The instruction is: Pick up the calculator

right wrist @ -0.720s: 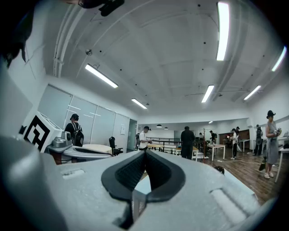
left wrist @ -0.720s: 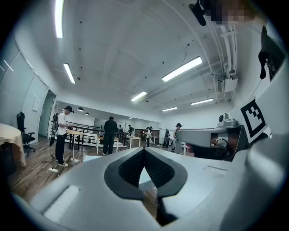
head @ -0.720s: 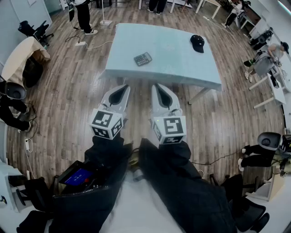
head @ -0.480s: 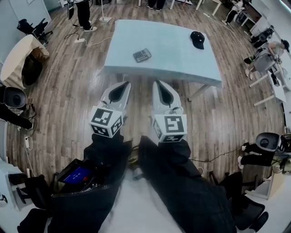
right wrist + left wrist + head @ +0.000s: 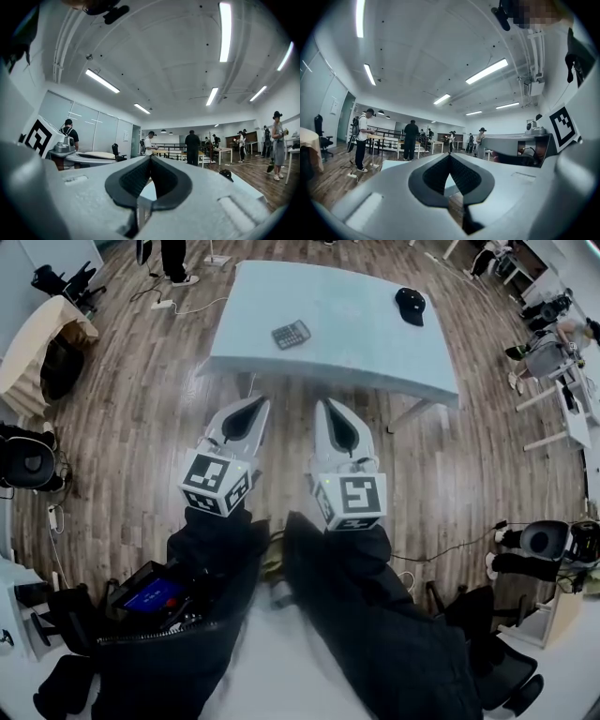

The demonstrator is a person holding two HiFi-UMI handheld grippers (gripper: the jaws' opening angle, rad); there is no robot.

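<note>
The grey calculator (image 5: 291,334) lies on the pale blue table (image 5: 356,352), left of its middle, and only the head view shows it. Both grippers hang level over the wooden floor, short of the table's near edge and apart from the calculator. My left gripper (image 5: 259,401) (image 5: 450,156) is shut, its tips meeting with nothing between them. My right gripper (image 5: 322,403) (image 5: 150,157) is shut and empty as well. Dark sleeves (image 5: 356,615) hold both grippers side by side.
A black cap (image 5: 410,304) (image 5: 226,174) rests near the table's far right corner. Office chairs (image 5: 28,460) stand at the left, and more desks and seated people at the right. Several people (image 5: 411,139) stand at desks beyond the table. A cable (image 5: 450,563) crosses the floor.
The table and calculator have slid a little higher in the head view. Both grippers keep the same side-by-side pose and stay shut.
</note>
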